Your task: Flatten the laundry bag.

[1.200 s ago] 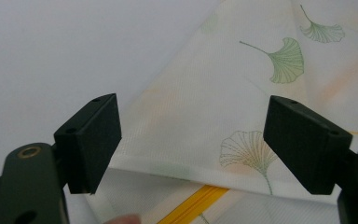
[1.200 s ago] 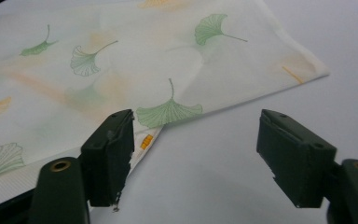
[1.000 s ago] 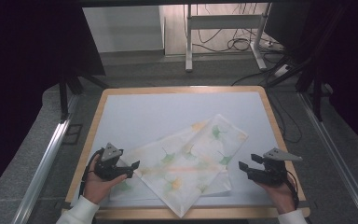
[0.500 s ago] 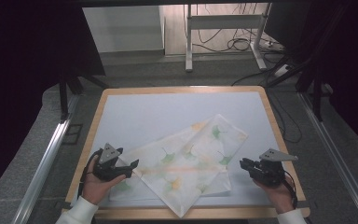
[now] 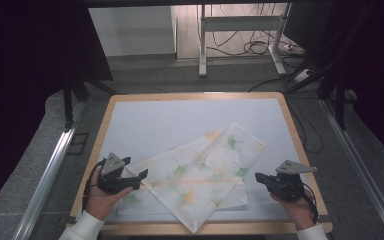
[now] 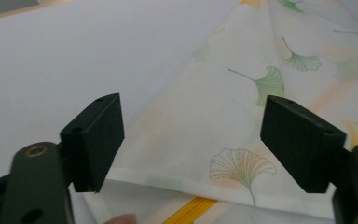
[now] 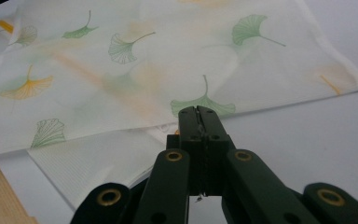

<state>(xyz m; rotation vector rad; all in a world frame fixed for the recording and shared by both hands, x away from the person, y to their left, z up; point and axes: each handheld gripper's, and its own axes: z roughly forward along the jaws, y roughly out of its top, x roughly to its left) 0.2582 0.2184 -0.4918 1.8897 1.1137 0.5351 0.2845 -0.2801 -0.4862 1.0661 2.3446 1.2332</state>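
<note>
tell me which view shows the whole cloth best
The high view: the cloth lies fully in frame, folded, on the table. The left gripper view gives a close corner fold; the right gripper view gives its leaf print up close.

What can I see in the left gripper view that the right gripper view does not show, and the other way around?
The left gripper view: the left gripper with its jaws wide apart over a folded edge of the cloth, a yellow stripe on the layer beneath, and a fingertip at the bottom edge.

The right gripper view: the right gripper with its jaws just closed together, nothing visibly between them, tips near the cloth's edge, plus the table's wooden rim.

Both show the white cloth printed with ginkgo leaves, lying on the pale table surface.
</note>
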